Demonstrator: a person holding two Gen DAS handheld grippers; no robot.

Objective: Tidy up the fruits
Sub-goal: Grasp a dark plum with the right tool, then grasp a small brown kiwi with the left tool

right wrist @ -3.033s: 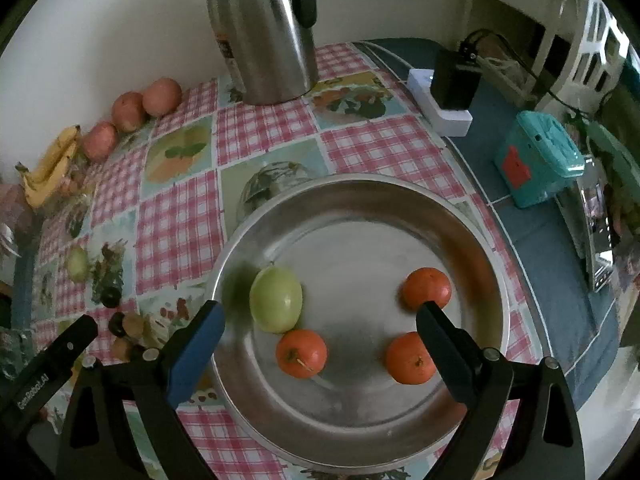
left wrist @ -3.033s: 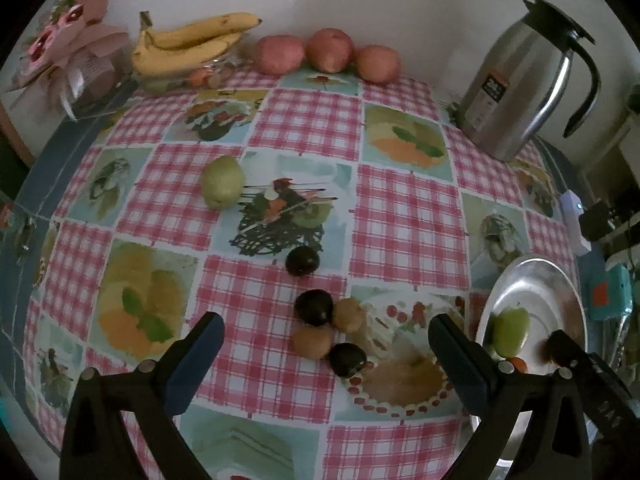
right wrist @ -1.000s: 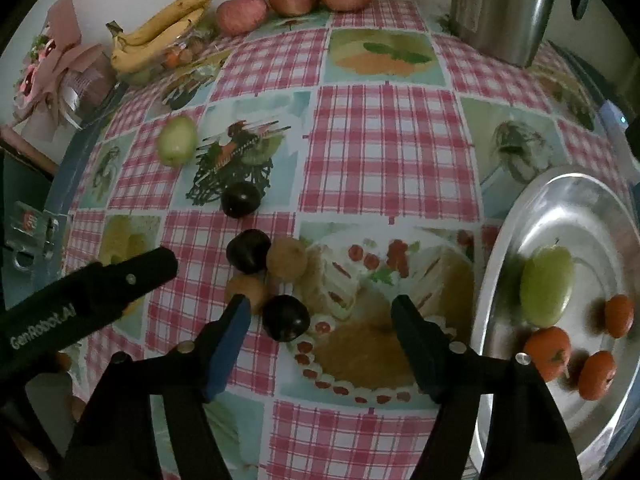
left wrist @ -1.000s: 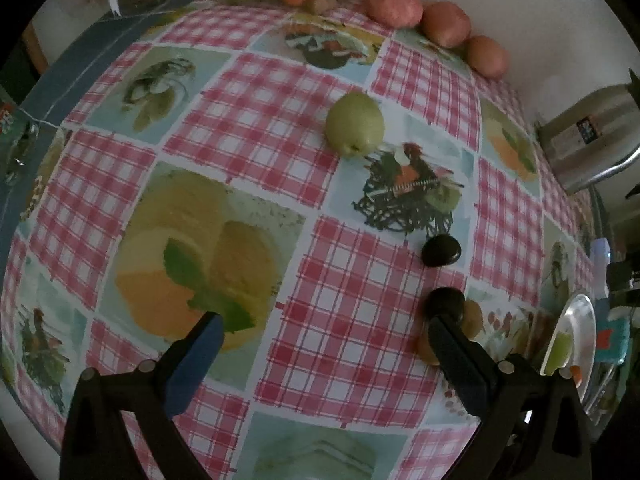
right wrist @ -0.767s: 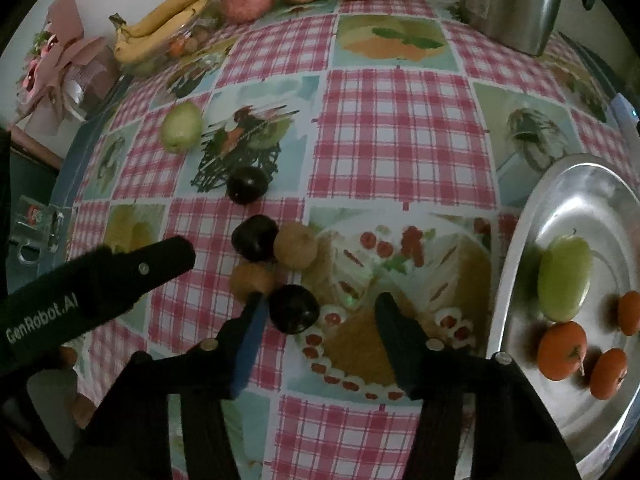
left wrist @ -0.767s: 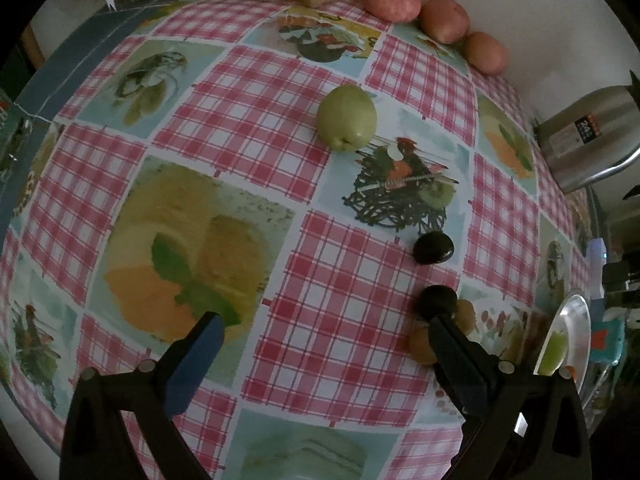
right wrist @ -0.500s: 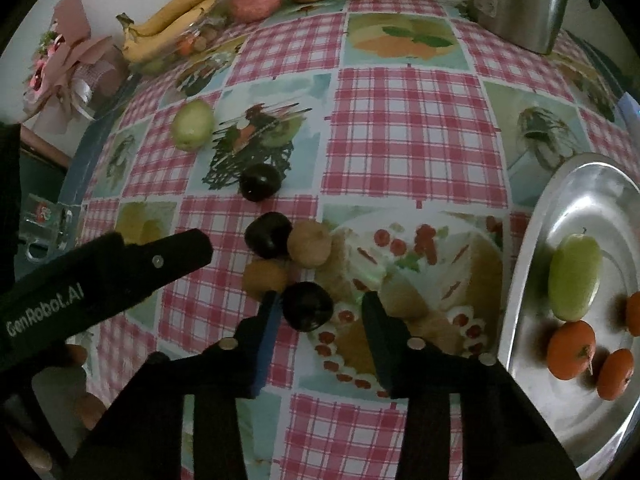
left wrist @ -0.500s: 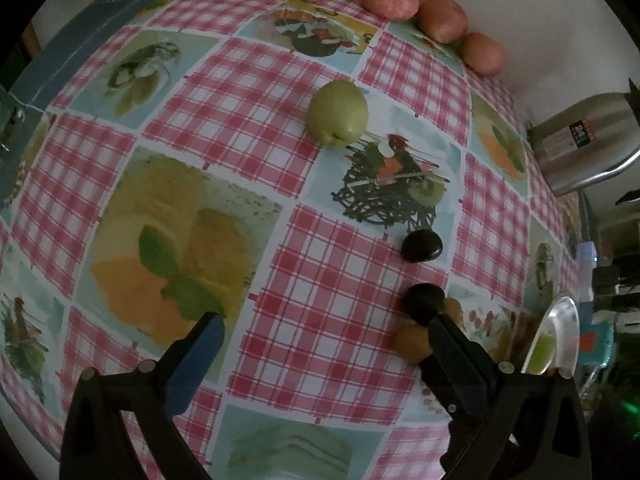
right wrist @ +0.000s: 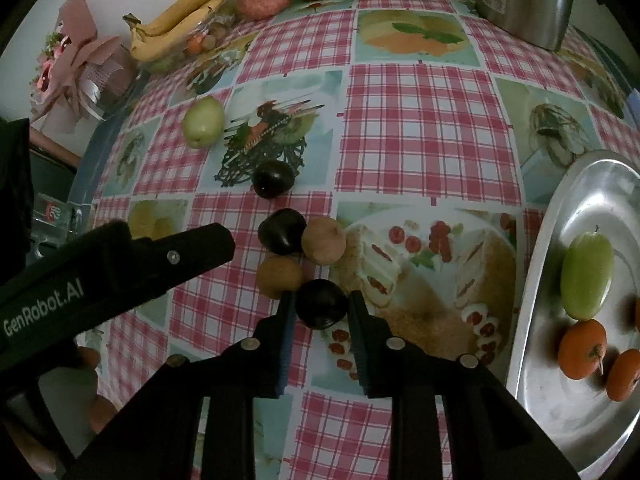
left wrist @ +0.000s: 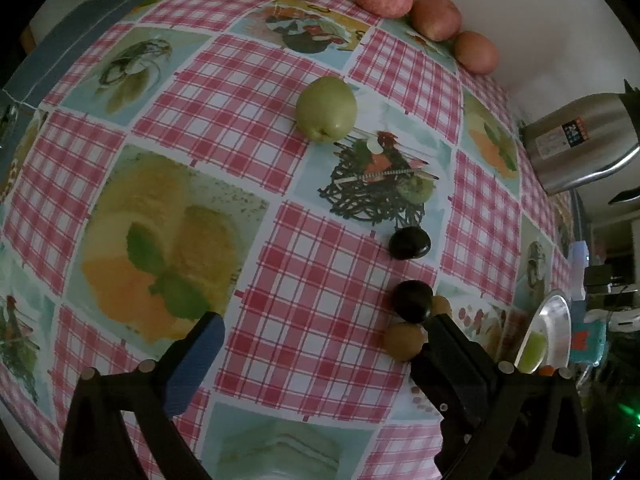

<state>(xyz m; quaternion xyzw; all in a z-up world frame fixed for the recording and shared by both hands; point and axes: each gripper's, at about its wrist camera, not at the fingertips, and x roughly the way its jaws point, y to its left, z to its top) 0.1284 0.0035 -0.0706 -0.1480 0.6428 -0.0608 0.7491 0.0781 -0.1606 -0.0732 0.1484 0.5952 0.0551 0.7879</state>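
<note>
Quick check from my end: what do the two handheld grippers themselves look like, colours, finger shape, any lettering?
Both are matte black plastic. The right gripper has two long flat fingers with blue pads on their inner faces and silver screw heads along the linkage. The left gripper has the same build, with a blue pad. Seen from the right wrist, its side reads "GenRobot.AI" in white. No cables or sleeves show.

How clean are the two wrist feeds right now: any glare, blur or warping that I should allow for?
Right wrist view: dim but sharp; the dark plum between the closing right gripper shows little detail, the steel tray carries soft sheen. Left wrist view: equally dim, strong fisheye bulge in the checked tablecloth, corners black.
</note>
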